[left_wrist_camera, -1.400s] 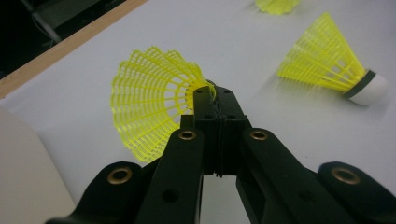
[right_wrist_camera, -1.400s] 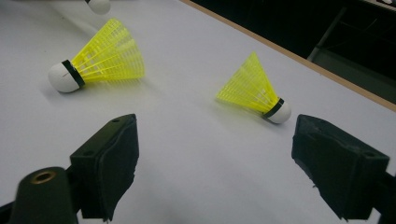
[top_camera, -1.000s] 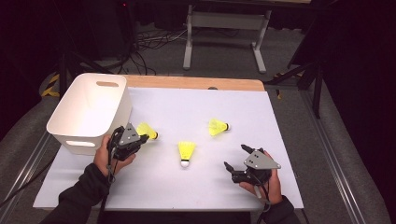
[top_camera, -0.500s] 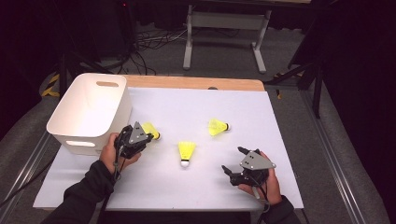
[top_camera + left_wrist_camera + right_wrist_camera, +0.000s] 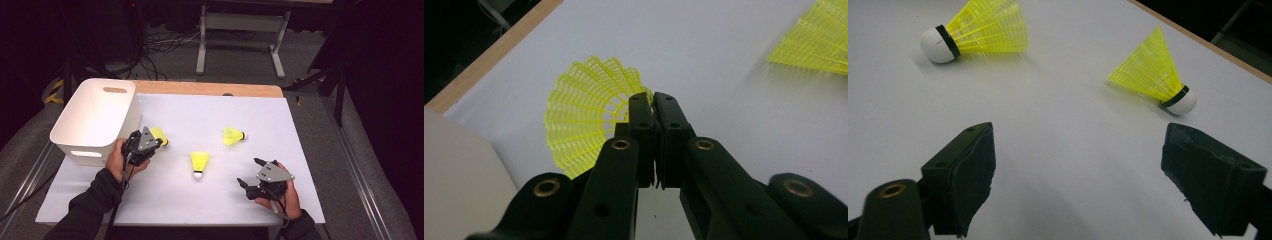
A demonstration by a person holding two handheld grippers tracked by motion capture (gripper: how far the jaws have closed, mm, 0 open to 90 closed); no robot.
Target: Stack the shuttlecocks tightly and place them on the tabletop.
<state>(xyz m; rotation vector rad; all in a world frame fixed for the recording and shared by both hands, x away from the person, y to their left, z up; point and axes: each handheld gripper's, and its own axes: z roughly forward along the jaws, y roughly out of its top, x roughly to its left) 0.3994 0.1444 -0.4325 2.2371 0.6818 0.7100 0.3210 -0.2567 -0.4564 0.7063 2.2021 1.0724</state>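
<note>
your left claw (image 5: 653,107) is clamped on a shuttlecock (image 5: 584,115) beside the bin (image 5: 95,120); your right claw (image 5: 1078,175) is wide, holding nothing.

Looks like a lab or recording studio set-up, not a home. Dark room with black surrounds beyond the lit table (image 5: 210,90). White sheet (image 5: 215,125) laid over a wooden tabletop, edge showing at the far side. Loose cables (image 5: 165,42) trailing over grey carpet (image 5: 240,57). Metal-legged stand (image 5: 242,22) behind the table, tripod legs (image 5: 320,80) at right. Yellow-black hazard tape (image 5: 52,95) on the floor at left. Metal rails (image 5: 367,195) flanking the table.
</note>
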